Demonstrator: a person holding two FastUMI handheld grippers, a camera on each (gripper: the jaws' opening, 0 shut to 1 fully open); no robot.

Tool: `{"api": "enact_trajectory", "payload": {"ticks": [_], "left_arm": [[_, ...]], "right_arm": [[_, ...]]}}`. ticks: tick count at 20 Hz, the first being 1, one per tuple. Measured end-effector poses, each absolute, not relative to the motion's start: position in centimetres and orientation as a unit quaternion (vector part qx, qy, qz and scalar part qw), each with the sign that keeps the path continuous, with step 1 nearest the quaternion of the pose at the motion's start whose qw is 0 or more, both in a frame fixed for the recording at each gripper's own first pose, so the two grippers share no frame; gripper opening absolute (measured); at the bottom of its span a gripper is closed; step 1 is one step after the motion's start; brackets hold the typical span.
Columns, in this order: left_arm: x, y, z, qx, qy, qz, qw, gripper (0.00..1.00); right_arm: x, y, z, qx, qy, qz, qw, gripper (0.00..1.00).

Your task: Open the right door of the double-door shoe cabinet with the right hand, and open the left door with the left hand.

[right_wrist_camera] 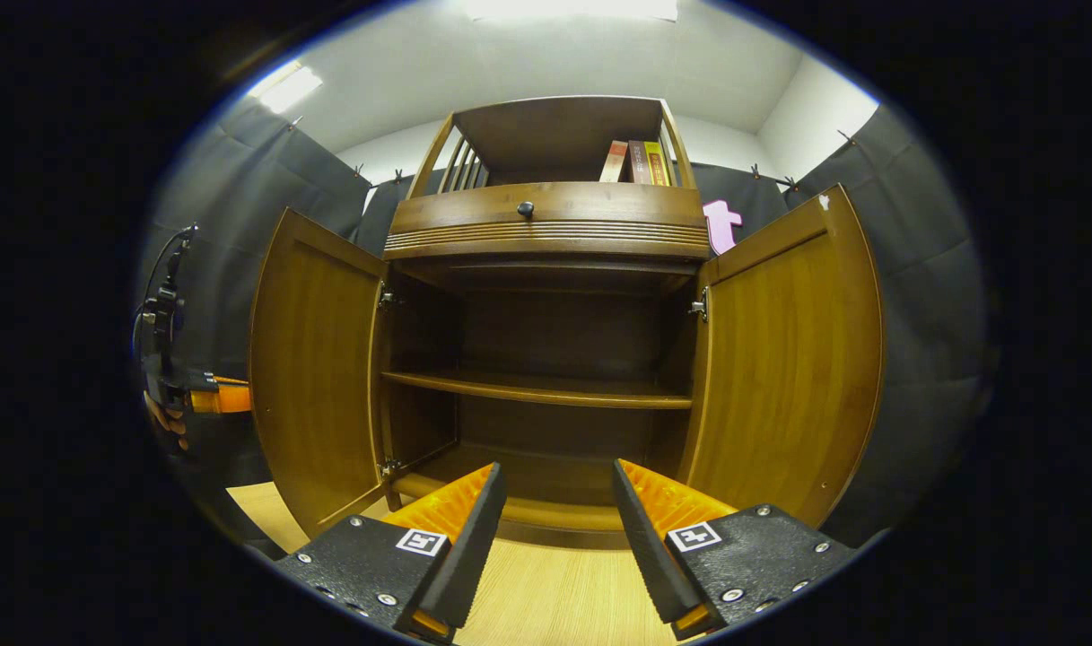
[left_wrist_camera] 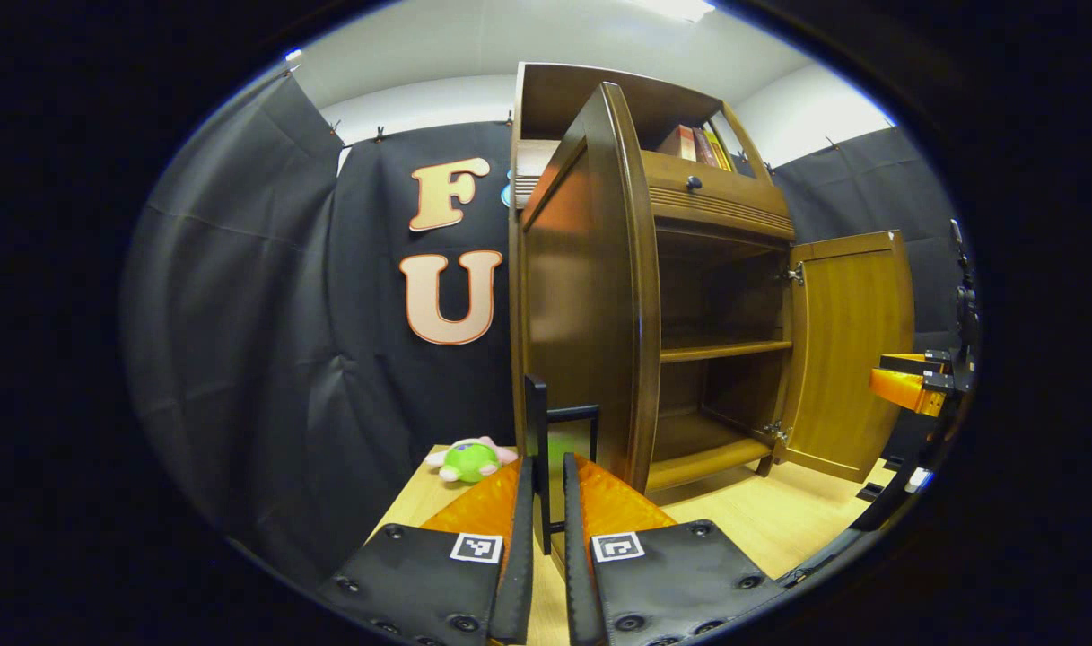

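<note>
The shoe cabinet [right_wrist_camera: 546,296] stood on a pale wooden floor [right_wrist_camera: 554,597] against the black cloth wall, and in the right gripper view it was seen square on, with both lower doors swung wide. The left door [right_wrist_camera: 317,368] hung out to the left of the opening and the right door [right_wrist_camera: 792,359] out to the right, each on hinges at the cabinet's side. Between them the inside was bare to sight, crossed by one shelf [right_wrist_camera: 537,390]. Above the opening ran a drawer front with a small dark knob [right_wrist_camera: 525,209], and in the open top compartment some books [right_wrist_camera: 637,161] stood upright at the right side.

In the left gripper view the left door [left_wrist_camera: 590,296] was seen nearly edge-on, close ahead, with the right door [left_wrist_camera: 855,350] open farther off. A dark door handle [left_wrist_camera: 554,449] stood upright just in front of the left gripper [left_wrist_camera: 547,511]; its fingers lay close together with the handle in the narrow gap between them, but I could not tell whether both pressed on it. A green and pink plush toy [left_wrist_camera: 469,459] lay on the floor by the wall, left of the cabinet.

The right gripper [right_wrist_camera: 554,520] hung before the cabinet's base with its fingers spread apart and nothing between them
</note>
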State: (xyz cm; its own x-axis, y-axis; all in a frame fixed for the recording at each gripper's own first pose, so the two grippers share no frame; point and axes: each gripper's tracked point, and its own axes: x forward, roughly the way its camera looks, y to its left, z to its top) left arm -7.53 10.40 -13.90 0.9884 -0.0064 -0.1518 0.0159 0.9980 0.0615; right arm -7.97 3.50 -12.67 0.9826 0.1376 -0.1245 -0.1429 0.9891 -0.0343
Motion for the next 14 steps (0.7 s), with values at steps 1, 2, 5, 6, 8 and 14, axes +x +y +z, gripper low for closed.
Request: {"api": "enact_trajectory", "payload": {"ticks": [1, 2, 5, 6, 8, 14], "left_arm": [[-7.6, 11.1, -13.8, 0.032, 0.075, 0.001, 0.997, 0.22], [-7.6, 11.6, -13.8, 0.032, 0.074, 0.009, 0.997, 0.22], [-7.6, 12.3, -13.8, 0.029, 0.073, 0.015, 0.997, 0.18], [-7.7, 12.5, -13.7, 0.030, 0.073, 0.016, 0.997, 0.17], [-7.8, 12.7, -13.5, 0.033, 0.072, 0.018, 0.997, 0.17], [-9.7, 16.4, -10.9, 0.036, 0.046, 0.066, 0.996, 0.16]], "right_arm": [[-7.9, 3.7, -12.8, -0.022, 0.061, 0.071, 0.995, 0.84], [-7.9, 3.8, -12.8, -0.023, 0.062, 0.072, 0.995, 0.84], [-7.9, 4.1, -12.7, -0.020, 0.060, 0.074, 0.995, 0.75], [-7.8, 4.1, -12.8, -0.020, 0.061, 0.074, 0.995, 0.75], [-7.7, 3.9, -12.9, -0.021, 0.062, 0.073, 0.995, 0.75], [-7.6, 2.7, -13.1, -0.012, 0.064, 0.065, 0.996, 0.75]]}}
